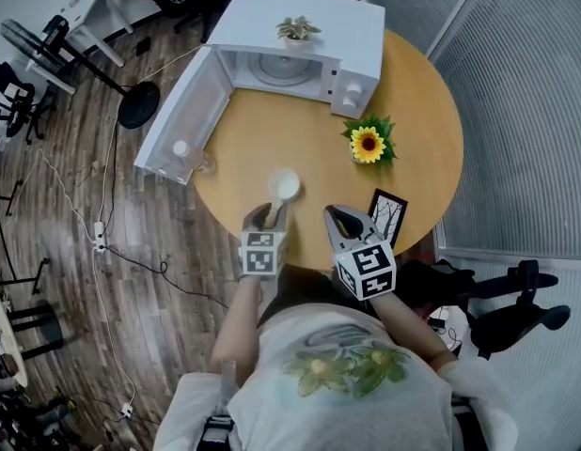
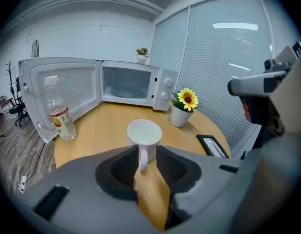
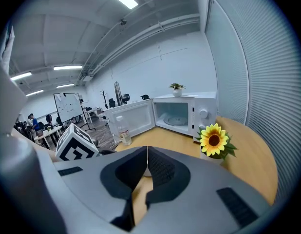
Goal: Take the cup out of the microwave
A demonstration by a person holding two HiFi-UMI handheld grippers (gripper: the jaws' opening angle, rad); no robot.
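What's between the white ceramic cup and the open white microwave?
Nothing: only bare round wooden tabletop lies between the white ceramic cup and the open white microwave, as the head view shows.

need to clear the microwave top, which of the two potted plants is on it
The small green leafy plant, on top of the microwave. The sunflower stands on the wooden table instead.

I count one microwave (image 1: pixel 300 50), one white cup (image 1: pixel 284 184), one water bottle (image 2: pixel 60 116), one potted sunflower (image 1: pixel 369 145), one small plant (image 1: pixel 297 30), one picture frame (image 1: pixel 387 216).
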